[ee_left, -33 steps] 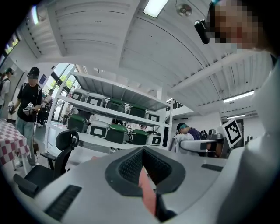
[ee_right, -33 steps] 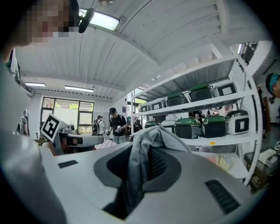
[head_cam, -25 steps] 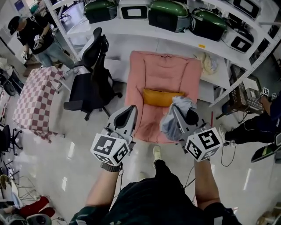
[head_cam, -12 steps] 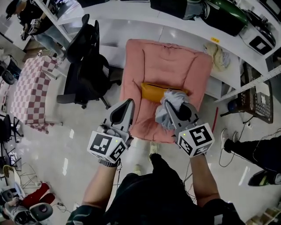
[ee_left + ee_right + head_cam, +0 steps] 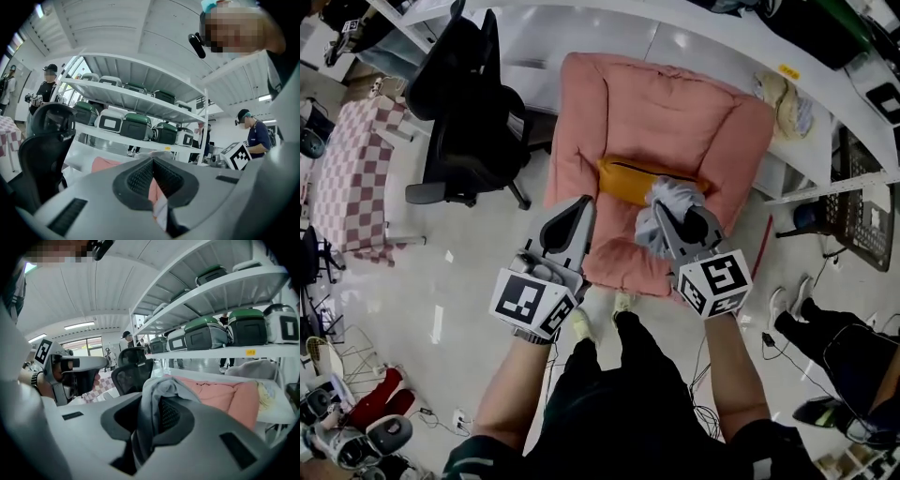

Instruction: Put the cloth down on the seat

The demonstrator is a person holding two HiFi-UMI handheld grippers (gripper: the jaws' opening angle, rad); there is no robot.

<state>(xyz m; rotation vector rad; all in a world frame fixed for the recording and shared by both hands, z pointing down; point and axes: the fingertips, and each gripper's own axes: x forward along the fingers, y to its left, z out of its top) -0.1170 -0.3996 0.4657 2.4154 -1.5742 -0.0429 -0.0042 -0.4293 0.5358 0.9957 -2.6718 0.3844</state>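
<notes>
A black office chair point(image 5: 473, 103) stood left of the pink seat point(image 5: 666, 103). The left gripper point(image 5: 581, 206), its jaws together with nothing between them, hovered at the seat's front left edge. The right gripper point(image 5: 675, 216) was clamped on a bunched grey cloth point(image 5: 652, 230), held over the seat's front part, just before its orange cushion point(image 5: 623, 176).

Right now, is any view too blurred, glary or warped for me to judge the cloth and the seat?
Head view: sharp, evenly lit; small glare streaks on the floor, none on the pink seat. Right gripper view: fisheye, dark corners, shelves bowed; the grey cloth is close and slightly soft. Left gripper view: same bowing, seat mostly hidden.
</notes>
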